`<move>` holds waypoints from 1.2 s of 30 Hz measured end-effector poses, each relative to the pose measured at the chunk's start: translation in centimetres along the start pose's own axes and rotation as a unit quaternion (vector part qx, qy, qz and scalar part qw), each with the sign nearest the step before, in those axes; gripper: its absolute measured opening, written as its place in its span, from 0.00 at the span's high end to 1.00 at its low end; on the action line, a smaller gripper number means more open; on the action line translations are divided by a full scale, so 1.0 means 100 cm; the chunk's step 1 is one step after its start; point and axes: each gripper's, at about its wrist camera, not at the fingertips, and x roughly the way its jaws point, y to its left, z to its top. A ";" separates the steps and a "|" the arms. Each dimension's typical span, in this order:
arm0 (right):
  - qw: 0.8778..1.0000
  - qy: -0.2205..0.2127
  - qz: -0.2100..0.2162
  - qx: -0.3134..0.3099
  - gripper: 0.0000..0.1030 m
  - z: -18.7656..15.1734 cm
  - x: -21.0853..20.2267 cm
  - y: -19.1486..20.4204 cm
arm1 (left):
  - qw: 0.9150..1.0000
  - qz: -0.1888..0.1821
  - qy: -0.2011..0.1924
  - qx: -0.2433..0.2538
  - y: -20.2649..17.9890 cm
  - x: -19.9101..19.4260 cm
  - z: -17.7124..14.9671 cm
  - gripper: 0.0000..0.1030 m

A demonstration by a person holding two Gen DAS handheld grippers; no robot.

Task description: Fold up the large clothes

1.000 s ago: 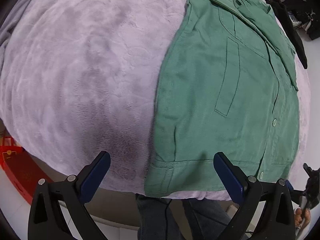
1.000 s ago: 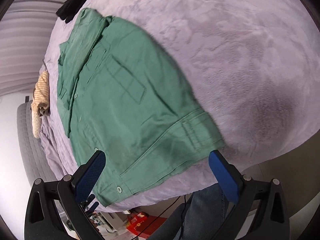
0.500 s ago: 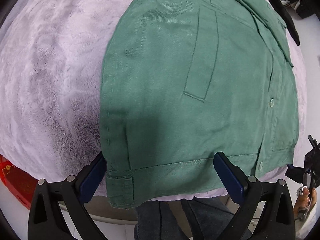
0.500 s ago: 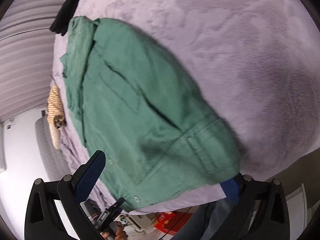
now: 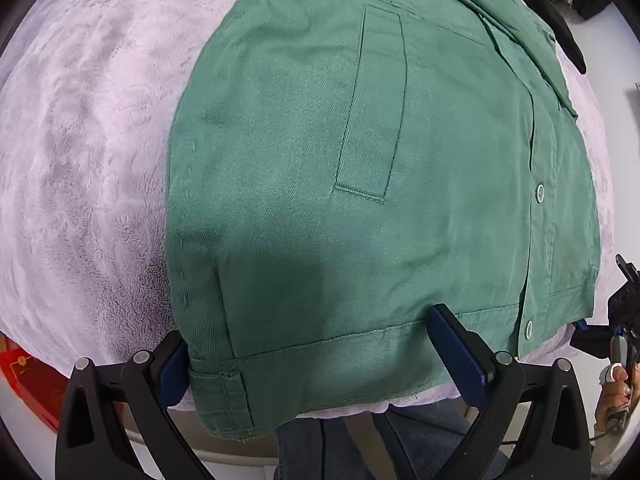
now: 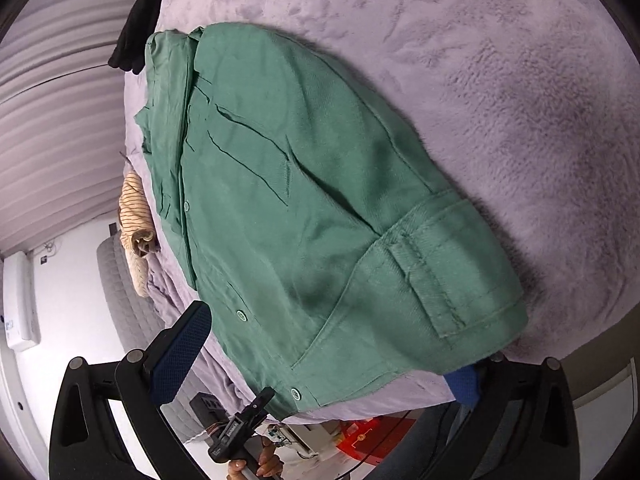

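Observation:
A green button-up jacket (image 5: 360, 160) lies folded lengthwise on a lilac fleece blanket (image 5: 80, 140), hem toward me. My left gripper (image 5: 316, 352) is open, its blue pads straddling the hem; the left pad sits under the hem corner and the right pad (image 5: 456, 348) rests on the hem band. In the right wrist view the jacket (image 6: 300, 200) fills the middle. My right gripper (image 6: 324, 364) is open around its hem corner; the left pad (image 6: 180, 348) is clear of the cloth and the right pad (image 6: 464, 384) is mostly hidden under the hem.
A black garment (image 6: 136, 20) lies at the blanket's far end. A striped tan cloth (image 6: 136, 232) sits beside the jacket. A red bin (image 5: 24, 376) stands on the floor below the bed edge. The person's legs (image 5: 360, 440) stand at the near edge.
Both grippers have moved in toward the jacket's hem. The hem now lies between the jaws of each; one second ago both were back from the edge.

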 end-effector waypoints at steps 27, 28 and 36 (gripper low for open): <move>0.978 0.018 0.169 -0.120 0.87 0.052 -0.024 0.163 | 0.955 -0.226 -0.169 -0.094 0.012 -0.166 0.117 0.85; 0.976 0.019 0.173 -0.127 0.87 0.062 -0.023 0.177 | 0.954 -0.221 -0.180 -0.093 0.011 -0.174 0.129 0.85; 0.963 0.017 0.186 -0.197 0.88 0.150 0.002 0.286 | 0.956 -0.173 -0.223 -0.084 -0.006 -0.179 0.241 0.85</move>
